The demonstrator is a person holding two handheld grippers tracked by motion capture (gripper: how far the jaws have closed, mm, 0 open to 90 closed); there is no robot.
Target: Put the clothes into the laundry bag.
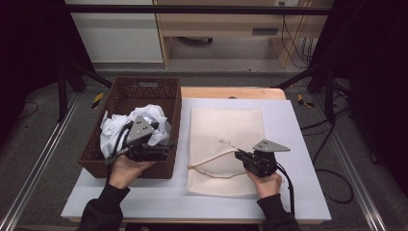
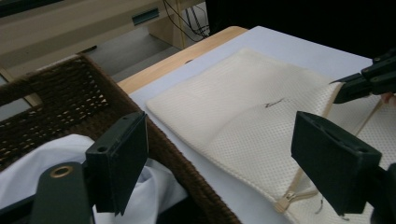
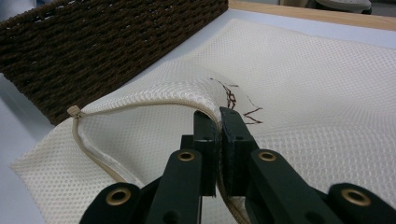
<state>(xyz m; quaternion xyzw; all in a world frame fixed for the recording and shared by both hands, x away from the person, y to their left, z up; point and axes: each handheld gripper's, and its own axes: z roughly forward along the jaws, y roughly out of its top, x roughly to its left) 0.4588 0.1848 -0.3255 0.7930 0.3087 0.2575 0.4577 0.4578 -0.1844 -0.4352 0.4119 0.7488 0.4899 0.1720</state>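
- My right claw [image 3: 217,140] is pinching the upper edge of the cream mesh laundry bag [image 1: 226,139] right at its zipper [image 3: 140,105], jaws clamped together on the fabric and lifting that edge so the mouth is gaping a little
- In the high view my right hand [image 1: 264,183] is holding that claw over the near right part of the bag, which is lying flat on the pale sheet covering the desk [image 1: 298,192]
- My left claw [image 2: 219,158] is standing with its jaws wide apart and gripping nothing, hovering above the near right corner of the brown wicker basket [image 1: 115,101]
- White clothes [image 1: 149,118] are bunching up inside the basket, just under my left claw and my left hand [image 1: 125,168]
- The basket is sitting on the left of the desk, its right wall just beside the bag's left edge
- Beyond the bag, a strip of bare wooden desk edge [image 1: 231,92] is showing at the far side
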